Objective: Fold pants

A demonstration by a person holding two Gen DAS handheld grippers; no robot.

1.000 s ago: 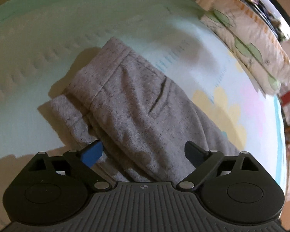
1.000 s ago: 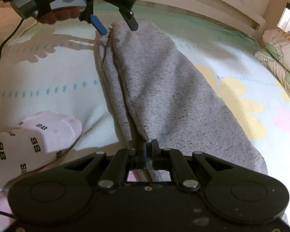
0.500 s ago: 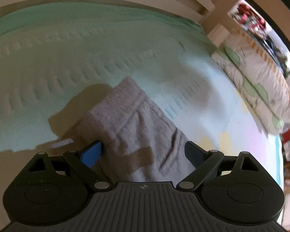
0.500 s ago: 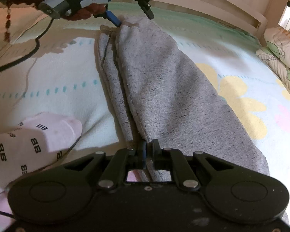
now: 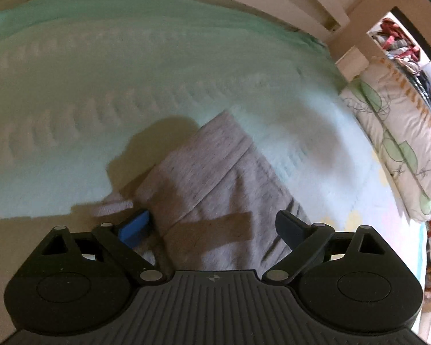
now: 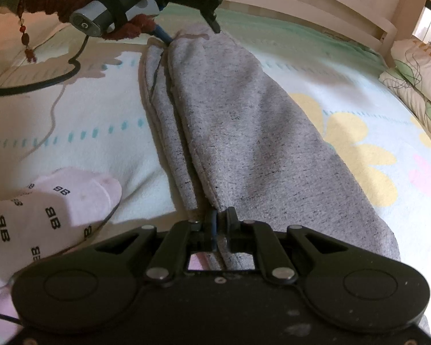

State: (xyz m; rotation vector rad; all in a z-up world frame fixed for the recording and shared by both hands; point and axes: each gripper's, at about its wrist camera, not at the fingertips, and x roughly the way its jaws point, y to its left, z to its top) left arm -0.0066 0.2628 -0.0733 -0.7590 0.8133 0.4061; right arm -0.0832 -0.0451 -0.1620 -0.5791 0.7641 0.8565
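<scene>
Grey pants lie folded lengthwise on the bed sheet. My right gripper is shut on the near edge of the fabric, which is pinched between its pads. At the far end a gloved hand holds my left gripper open, straddling that end of the pants. In the left wrist view the grey pants lie between the spread fingers of the left gripper. The blue pad sits at the left edge of the cloth. The pads do not press on it.
A foot in a pink patterned sock rests on the sheet, left of the right gripper. A black cable trails across the bed at the left. A leaf-print pillow lies along the right side, under the pale bed frame.
The left gripper has moved along the pants to their far end and dropped closer to the cloth, rolling slightly. The right gripper has stayed shut on the near edge.
</scene>
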